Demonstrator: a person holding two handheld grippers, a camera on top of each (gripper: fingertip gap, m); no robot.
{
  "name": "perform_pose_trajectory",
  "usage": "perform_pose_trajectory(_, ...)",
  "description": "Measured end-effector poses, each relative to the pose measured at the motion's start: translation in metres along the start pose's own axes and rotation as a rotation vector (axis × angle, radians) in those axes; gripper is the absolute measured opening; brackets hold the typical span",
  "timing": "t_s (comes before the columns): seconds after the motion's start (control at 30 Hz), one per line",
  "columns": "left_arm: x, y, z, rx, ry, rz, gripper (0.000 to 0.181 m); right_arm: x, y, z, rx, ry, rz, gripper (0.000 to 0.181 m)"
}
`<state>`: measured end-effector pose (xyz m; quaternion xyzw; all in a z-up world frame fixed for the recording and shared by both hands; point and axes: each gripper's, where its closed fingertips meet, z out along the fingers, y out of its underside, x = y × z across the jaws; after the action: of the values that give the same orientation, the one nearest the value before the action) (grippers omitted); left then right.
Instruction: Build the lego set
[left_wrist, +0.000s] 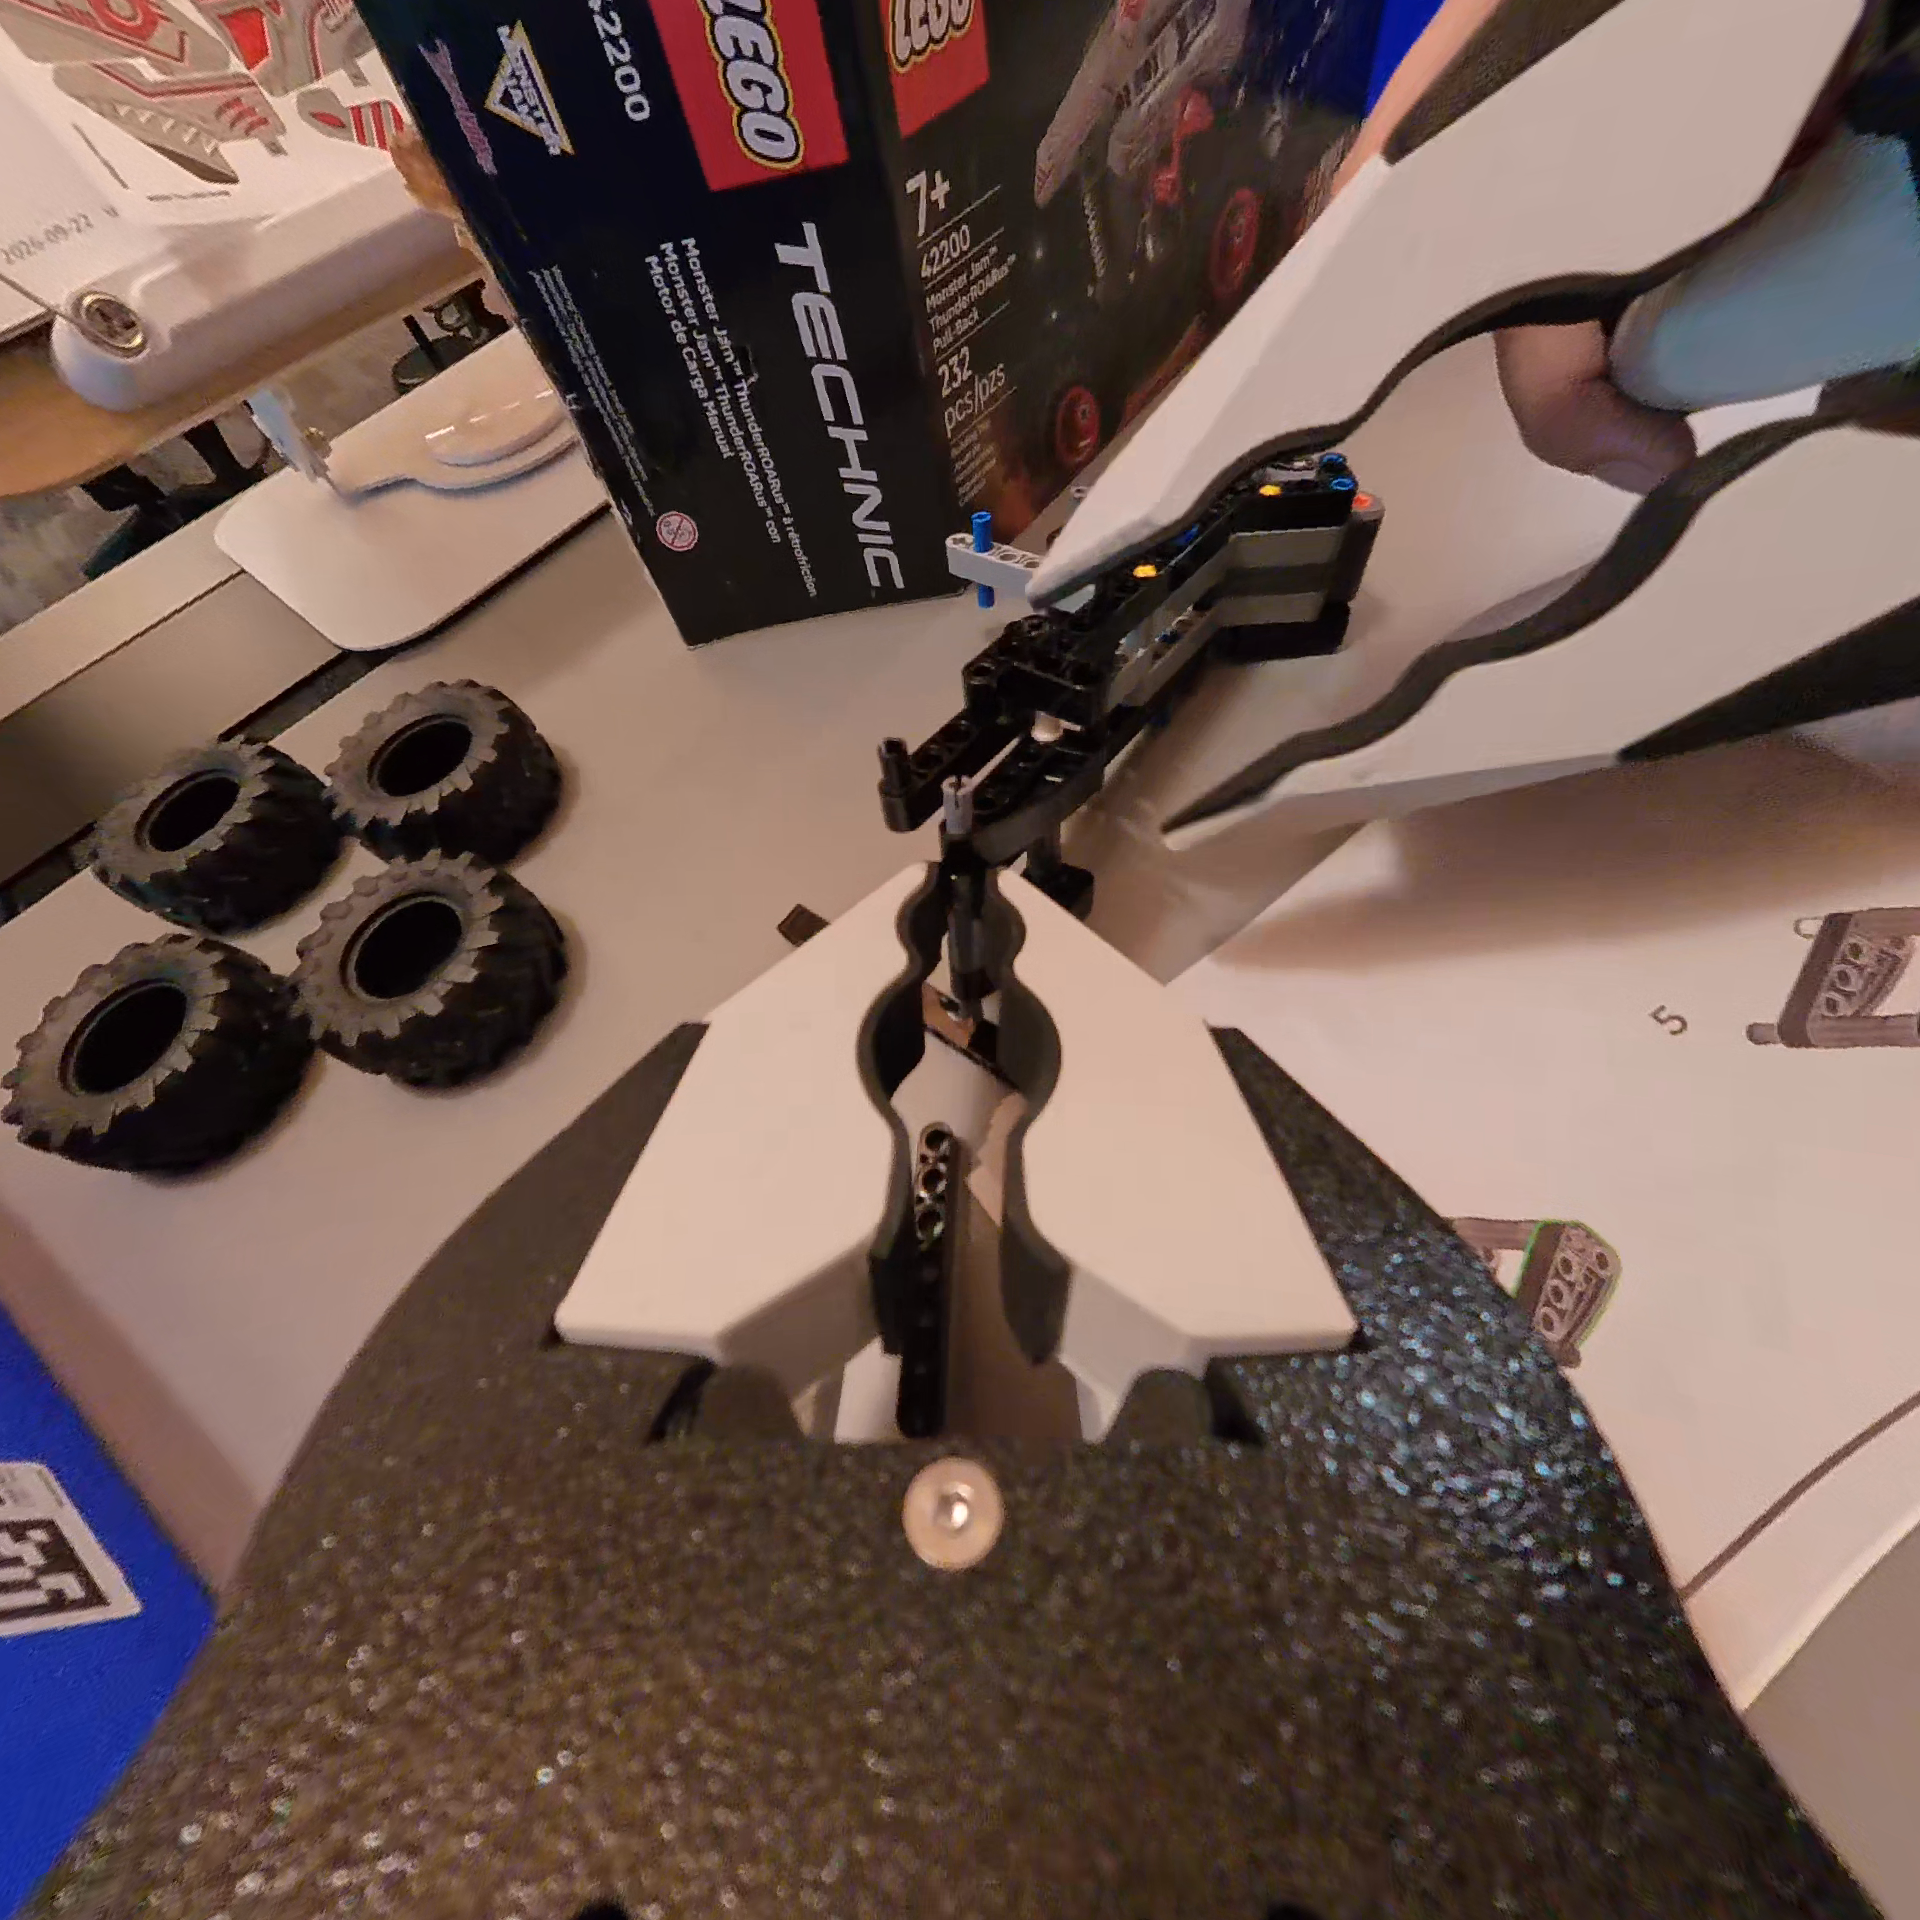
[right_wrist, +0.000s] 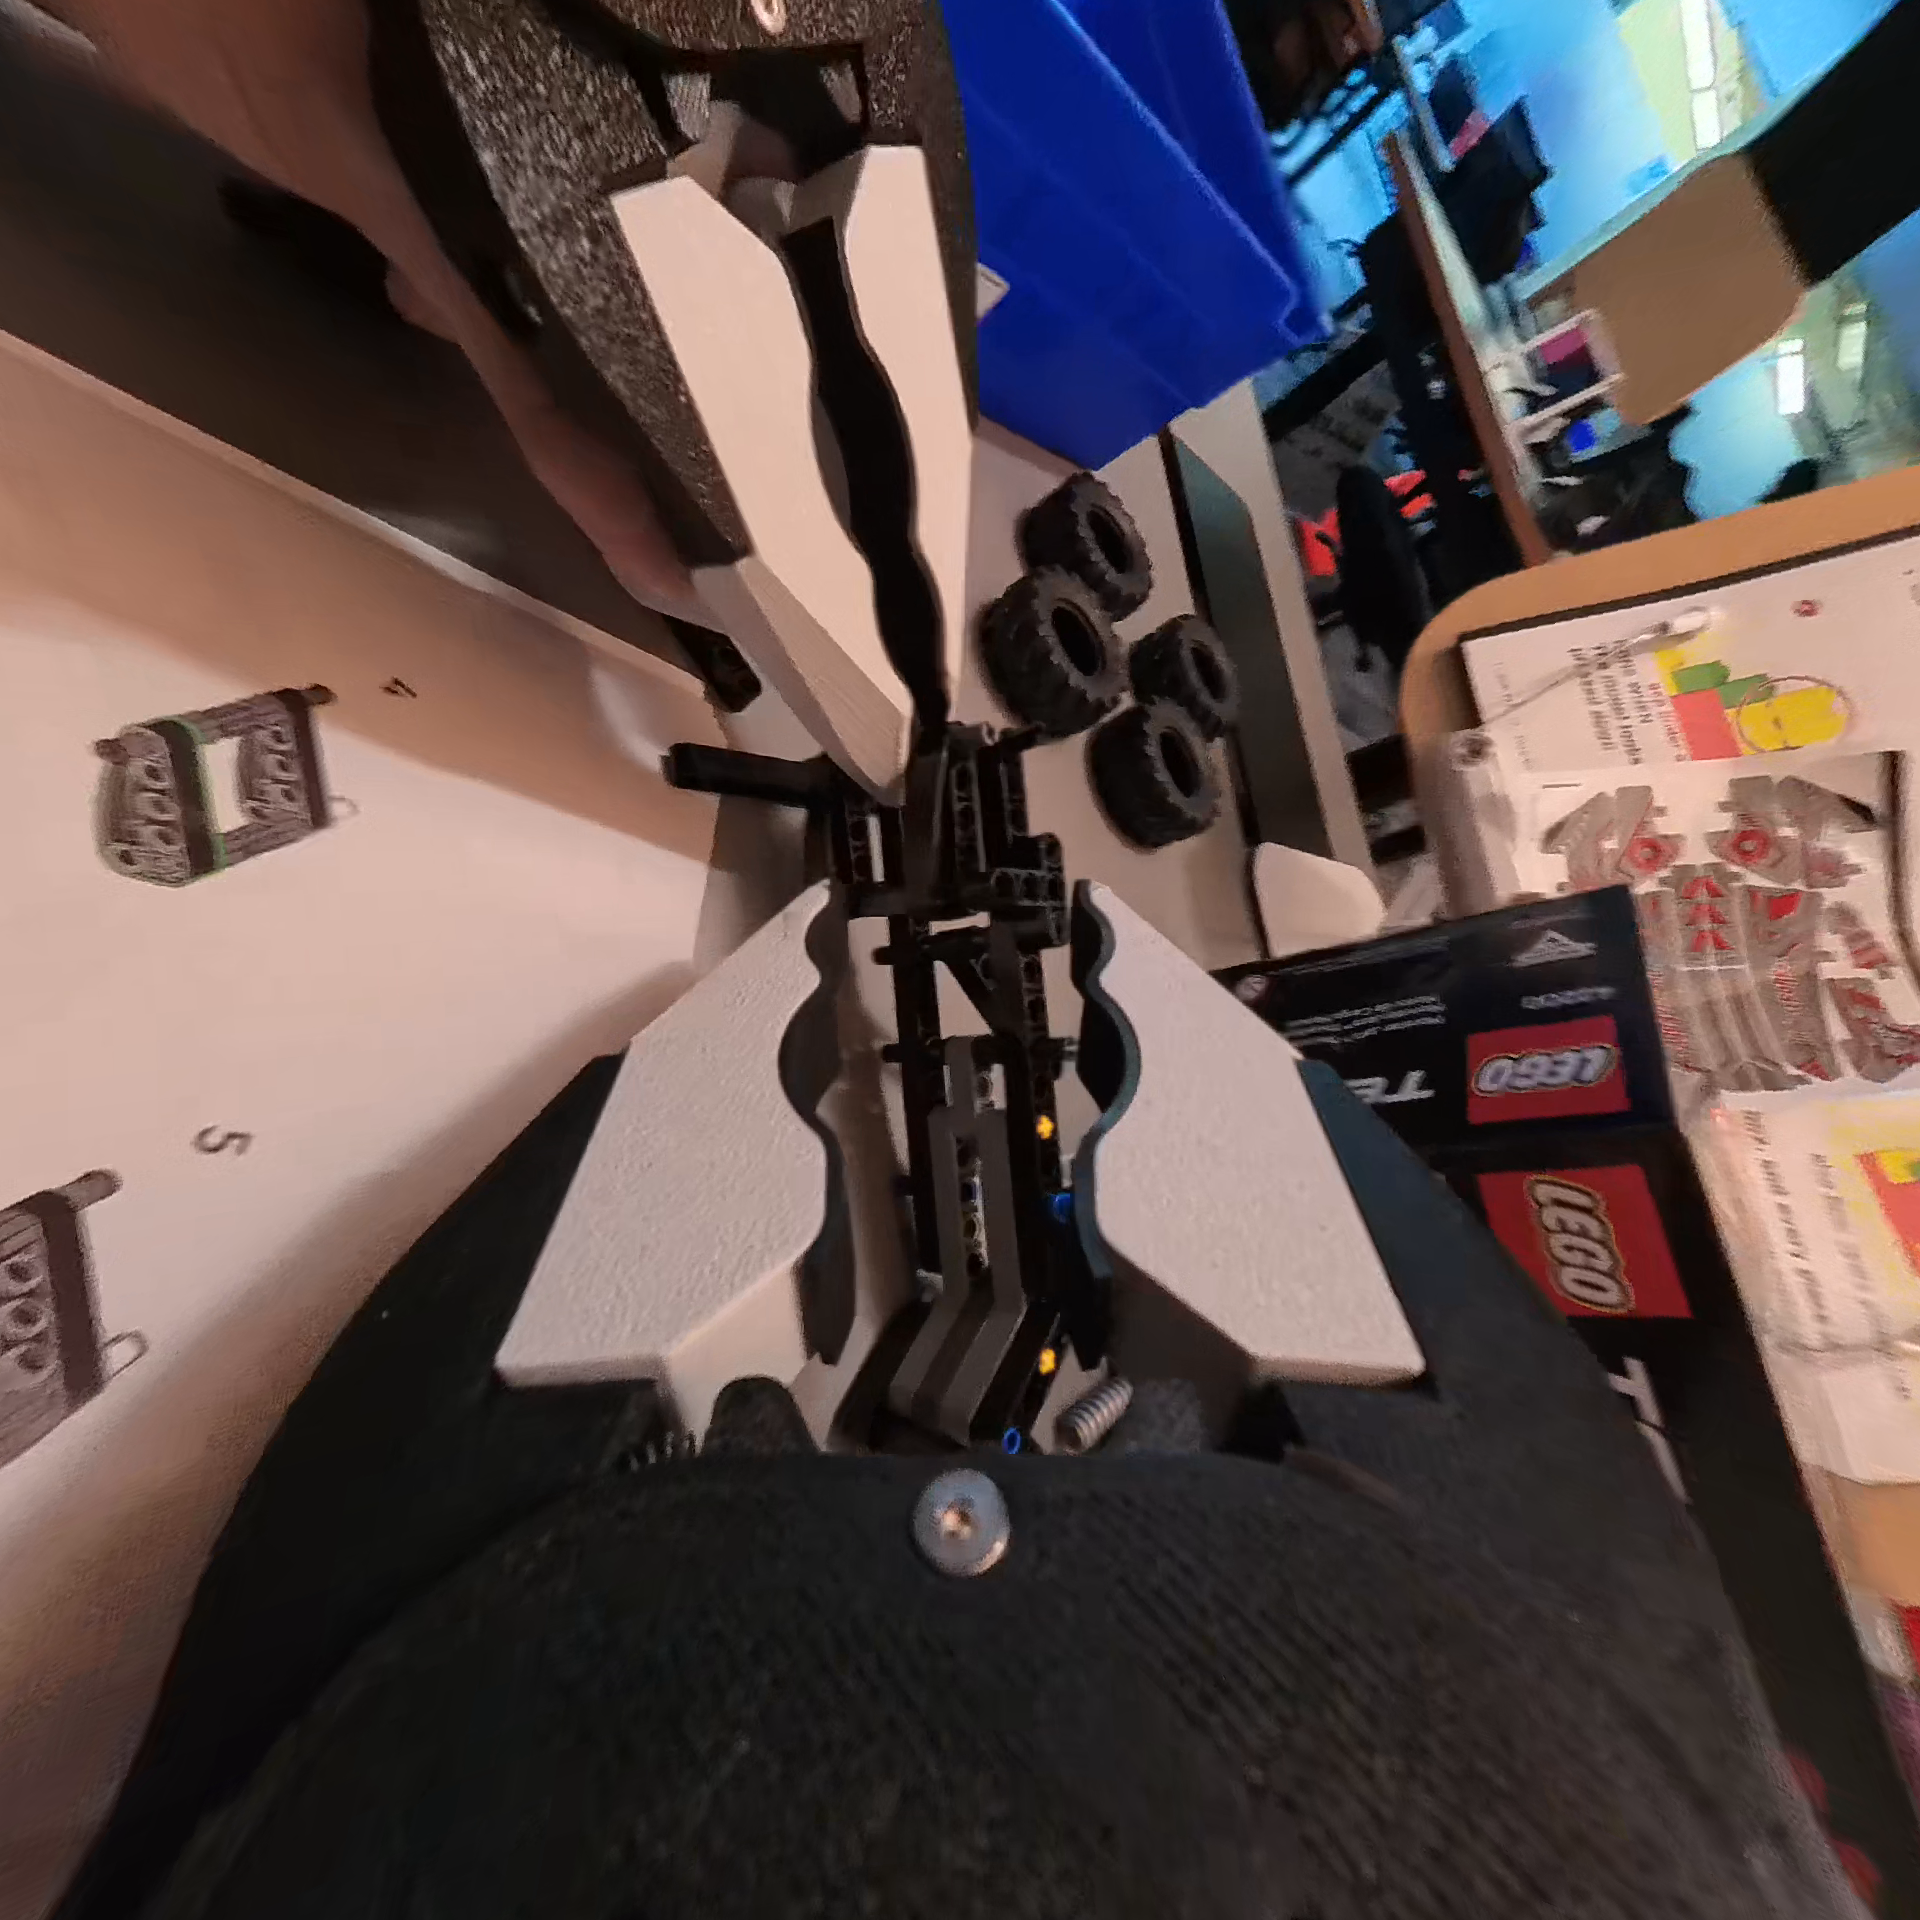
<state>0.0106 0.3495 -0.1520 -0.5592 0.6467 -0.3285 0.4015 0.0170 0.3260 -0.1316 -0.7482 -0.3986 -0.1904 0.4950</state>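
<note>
My left gripper (left_wrist: 961, 883) is shut on a thin black holed beam (left_wrist: 928, 1247) that runs out past its fingertips. The beam's far end meets the front of a black and grey Technic chassis (left_wrist: 1049, 665). My right gripper (left_wrist: 1107, 707) comes in from the upper right and is shut on the rear of that chassis, holding it above the table. In the right wrist view the chassis (right_wrist: 966, 1174) lies lengthwise between my right gripper's white fingers (right_wrist: 951, 904). The left gripper (right_wrist: 914, 727) reaches down to the chassis's far end.
Several black tyres (left_wrist: 312, 904) sit on the table (left_wrist: 675, 727) to the left and also show in the right wrist view (right_wrist: 1112, 665). A black set box (left_wrist: 748, 312) stands behind. A small grey beam with a blue pin (left_wrist: 987, 556) lies by it. An instruction sheet (left_wrist: 1558, 1091) lies at right. A blue bin (right_wrist: 1122, 208) is beyond.
</note>
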Motion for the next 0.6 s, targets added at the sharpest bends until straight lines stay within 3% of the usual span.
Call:
perform_pose_trajectory(0.13, 0.000, -0.001, 0.000, 0.004, 0.011, -0.016, 0.004, 0.007, 0.002, 0.004, -0.006, 0.107, -0.020, 0.038)
perform_pose_trajectory(0.47, 0.003, -0.005, 0.000, 0.027, 0.076, -0.085, 0.004, 0.005, -0.002, 0.010, 0.010, 0.183, -0.072, 0.025)
perform_pose_trajectory(0.6, 0.004, -0.007, -0.001, 0.040, 0.076, -0.081, 0.004, 0.005, 0.000, 0.010, -0.009, 0.186, -0.135, 0.028)
